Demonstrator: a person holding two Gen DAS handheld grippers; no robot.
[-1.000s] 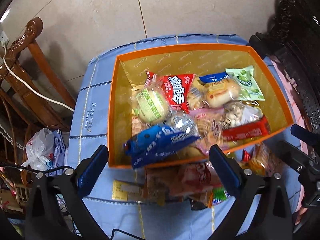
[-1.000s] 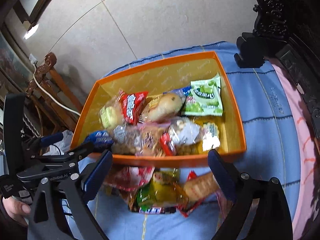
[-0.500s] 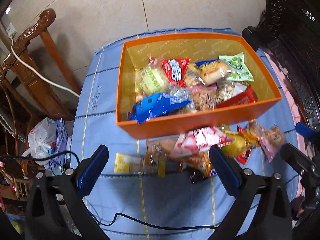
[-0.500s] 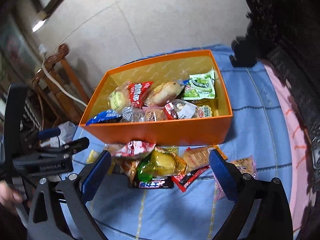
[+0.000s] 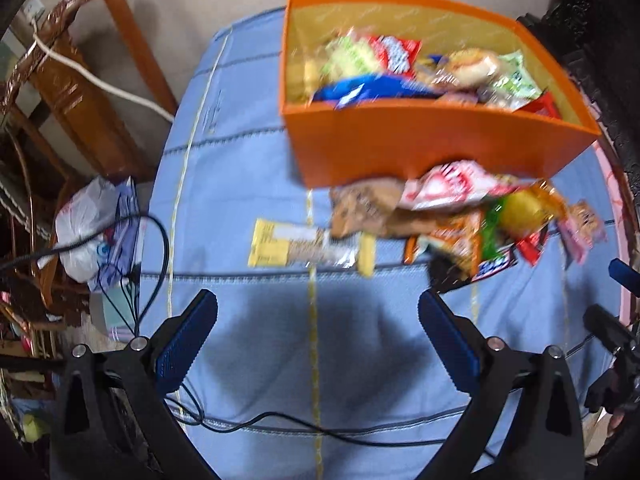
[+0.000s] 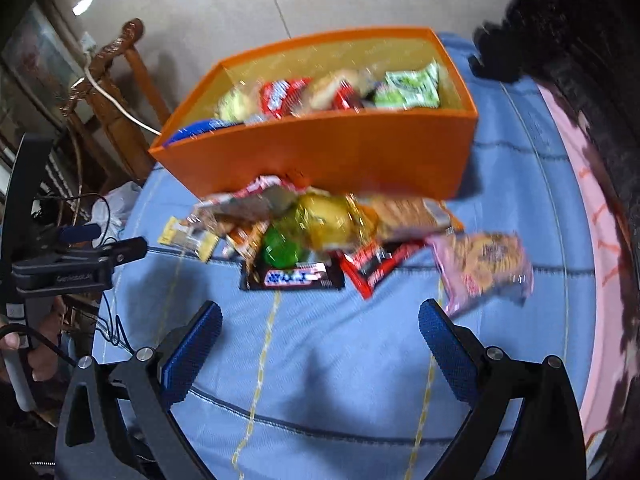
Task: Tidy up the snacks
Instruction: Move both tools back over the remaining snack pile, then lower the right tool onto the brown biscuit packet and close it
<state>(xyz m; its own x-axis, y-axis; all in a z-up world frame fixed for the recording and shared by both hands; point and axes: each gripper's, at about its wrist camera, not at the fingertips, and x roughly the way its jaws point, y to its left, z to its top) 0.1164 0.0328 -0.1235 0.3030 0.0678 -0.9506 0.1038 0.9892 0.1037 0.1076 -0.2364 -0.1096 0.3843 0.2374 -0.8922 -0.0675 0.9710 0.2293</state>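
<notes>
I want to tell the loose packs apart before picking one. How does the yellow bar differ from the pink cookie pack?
The yellow bar is long and narrow; the pink cookie pack is broader and squarish. The yellow bar lies at the pile's left end, the pink cookie pack at its right end, nearest the right gripper. The bar's wrapper is yellow with a clear middle, the pack's pink. Both lie on the blue cloth, outside the orange box.

Orange box of snacks on blue cloth, loose packets before it, left gripper fingers spread
</notes>
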